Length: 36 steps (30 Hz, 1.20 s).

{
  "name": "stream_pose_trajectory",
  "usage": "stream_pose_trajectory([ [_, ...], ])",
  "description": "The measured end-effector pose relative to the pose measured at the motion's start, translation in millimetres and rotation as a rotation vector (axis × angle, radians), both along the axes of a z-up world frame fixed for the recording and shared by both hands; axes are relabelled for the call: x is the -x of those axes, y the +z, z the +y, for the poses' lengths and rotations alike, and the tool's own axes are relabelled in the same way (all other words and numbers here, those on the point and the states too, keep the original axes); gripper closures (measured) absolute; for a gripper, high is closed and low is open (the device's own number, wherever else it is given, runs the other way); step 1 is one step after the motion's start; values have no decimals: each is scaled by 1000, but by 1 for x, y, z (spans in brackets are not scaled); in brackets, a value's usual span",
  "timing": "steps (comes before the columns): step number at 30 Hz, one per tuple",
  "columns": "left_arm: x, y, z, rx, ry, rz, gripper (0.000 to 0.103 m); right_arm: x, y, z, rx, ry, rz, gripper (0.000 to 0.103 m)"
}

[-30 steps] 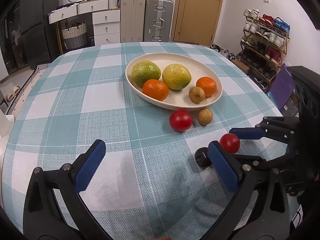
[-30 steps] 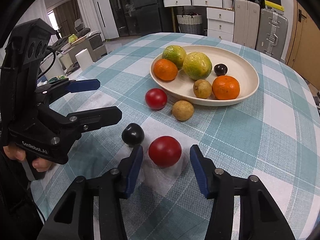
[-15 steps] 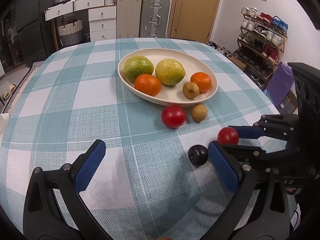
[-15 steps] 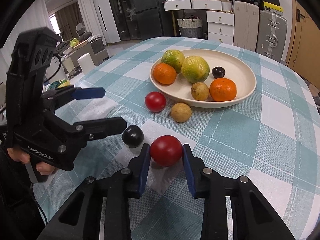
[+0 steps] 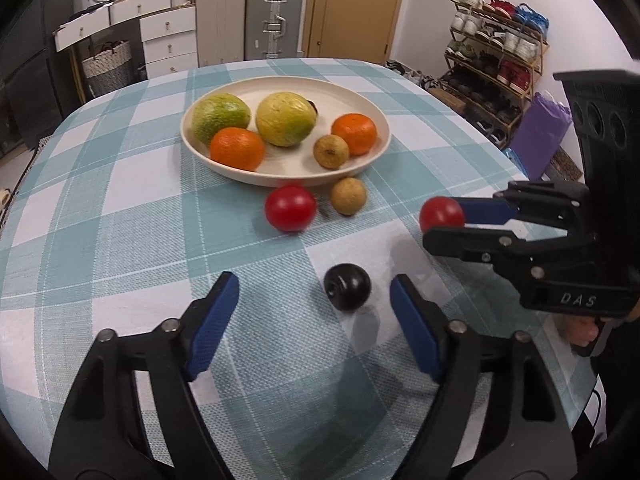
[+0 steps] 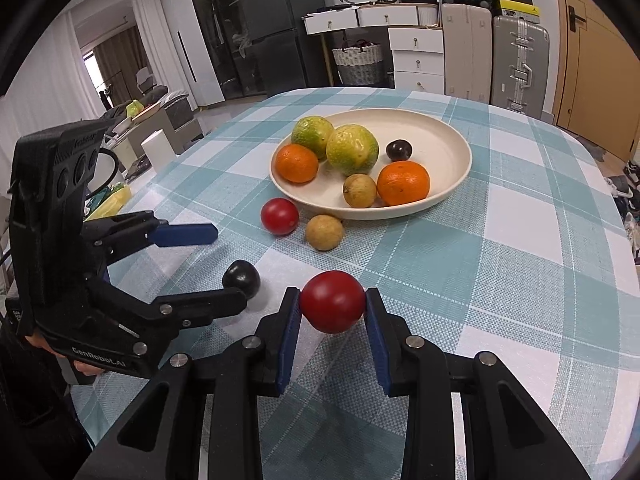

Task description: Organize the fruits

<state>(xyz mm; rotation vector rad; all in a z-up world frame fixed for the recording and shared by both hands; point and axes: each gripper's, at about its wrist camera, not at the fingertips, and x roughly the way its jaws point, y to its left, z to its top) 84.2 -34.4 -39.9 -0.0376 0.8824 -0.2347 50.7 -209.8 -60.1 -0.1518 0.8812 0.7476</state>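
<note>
My right claw [image 6: 332, 304] is clamped on a tomato [image 6: 332, 300], lifted off the tabletop [image 6: 500, 280] for the plate [image 6: 452, 148]. My left claw [image 5: 314, 320] is spread around the plum [image 5: 346, 286], ready to close.

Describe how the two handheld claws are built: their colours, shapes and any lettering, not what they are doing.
Both are matte black frames with silver rivets and two long fingers faced with blue pads. The left claw has a slanted black housing with three round holes and white lettering "GenRoboT.AI". The right claw has the same three-hole housing and reads "DAS". A bare hand grips its handle; no sleeve shows.
</note>
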Motion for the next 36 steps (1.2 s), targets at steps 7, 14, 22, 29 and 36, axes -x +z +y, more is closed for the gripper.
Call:
stream_pose_trajectory([
  [7,-1,-4,-9,2,-54,17,57,0,-2,-4,1,-13,6,70],
  [14,1,-3,-12,16,-86,19,76,-1,-3,-5,3,-18,10,70],
  [22,0,-3,-8,36,-82,20,81,-1,-5,-5,4,-19,15,70],
  [29,1,-1,-5,51,-80,13,81,0,-6,-5,3,-22,14,70],
  [36,3,3,0,54,-57,-5,81,0,-5,-5,1,-27,11,70],
])
